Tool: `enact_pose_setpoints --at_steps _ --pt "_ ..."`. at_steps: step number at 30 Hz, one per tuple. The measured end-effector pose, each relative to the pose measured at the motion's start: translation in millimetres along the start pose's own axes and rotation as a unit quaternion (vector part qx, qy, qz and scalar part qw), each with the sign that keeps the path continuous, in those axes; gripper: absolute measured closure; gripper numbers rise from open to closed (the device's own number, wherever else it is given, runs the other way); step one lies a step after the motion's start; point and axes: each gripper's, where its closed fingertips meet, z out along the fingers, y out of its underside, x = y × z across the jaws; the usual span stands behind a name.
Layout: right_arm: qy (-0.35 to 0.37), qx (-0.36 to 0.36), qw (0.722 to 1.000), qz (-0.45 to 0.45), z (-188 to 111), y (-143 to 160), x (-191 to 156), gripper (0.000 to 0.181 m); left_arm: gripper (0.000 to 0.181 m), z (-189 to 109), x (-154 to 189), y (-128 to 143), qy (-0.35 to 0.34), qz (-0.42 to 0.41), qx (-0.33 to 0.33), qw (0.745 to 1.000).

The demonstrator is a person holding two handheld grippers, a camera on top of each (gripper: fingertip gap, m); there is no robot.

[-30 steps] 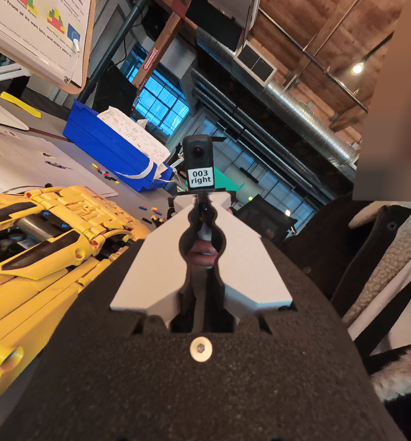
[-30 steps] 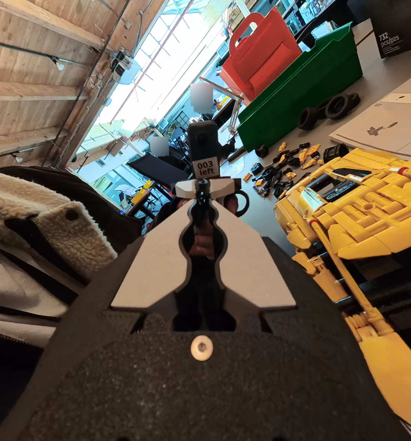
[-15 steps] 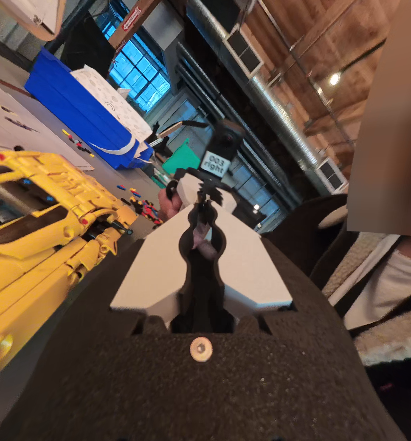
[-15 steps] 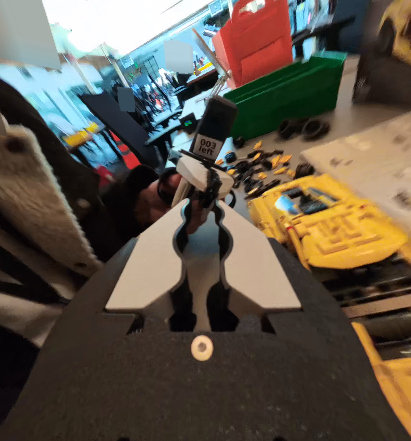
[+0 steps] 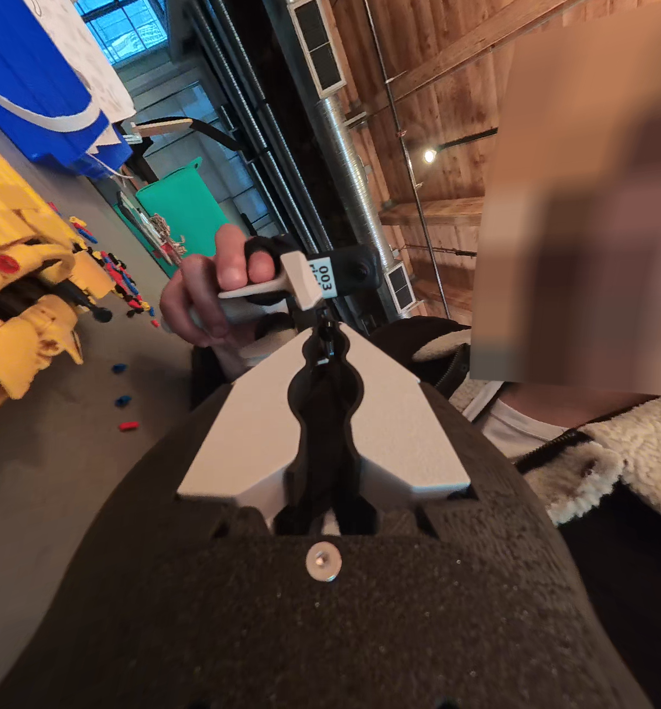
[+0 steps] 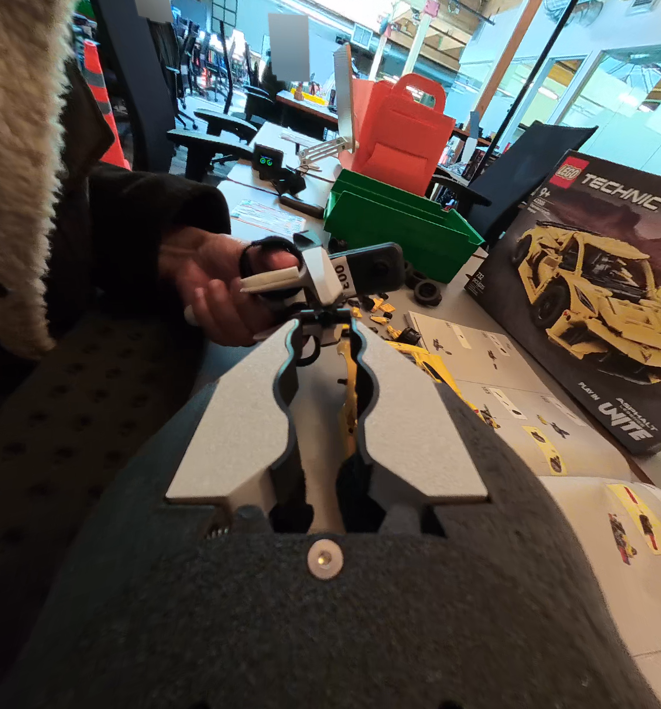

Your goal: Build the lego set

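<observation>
My left gripper (image 5: 326, 330) is shut on a small black lego piece (image 5: 327, 347) at its tips. My right gripper (image 6: 324, 330) meets it tip to tip, with its jaws a little apart on either side of that piece (image 6: 323, 318). In the left wrist view the right gripper (image 5: 306, 284) lies turned on its side in a hand. In the right wrist view the left gripper (image 6: 323, 282) also lies sideways in a hand. Both are held in the air, off the table. The yellow lego car (image 5: 18, 307) sits at the left; part of it shows behind the right fingers (image 6: 425, 358).
The set's box (image 6: 590, 299) stands at the right, with the open instruction booklet (image 6: 513, 414) in front of it. A green bin (image 6: 394, 230), black tyres (image 6: 426, 293) and loose yellow and black pieces (image 6: 379, 310) lie beyond. A blue bin (image 5: 26, 84) and small red and blue pieces (image 5: 123, 276) lie near the car. Less than 4 cm separates the two grippers' tips.
Both grippers have rolled about a quarter turn against each other and swung away from the car. The right gripper's jaws, shut a second ago, now stand apart.
</observation>
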Motion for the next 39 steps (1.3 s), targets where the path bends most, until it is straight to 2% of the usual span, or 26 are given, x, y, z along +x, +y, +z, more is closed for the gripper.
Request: enact_pose_setpoints --at_steps 12,18,20,39 --pt "0.004 -0.006 1.0 -0.009 1 2 -2 0.159 0.175 1 -6 3 -0.014 -0.002 -0.009 1.0" --pt "-0.031 -0.002 0.999 0.015 0 0 -6 0.158 0.174 7 -3 13 -0.008 0.007 -0.038 0.999" --pt "-0.026 -0.016 0.999 0.009 1 5 -4 0.158 0.174 5 -8 12 -0.026 0.016 -0.036 0.999" --pt "-0.034 -0.014 0.999 -0.005 -3 4 -5 0.158 0.175 6 -8 11 -0.026 0.009 -0.033 0.999"
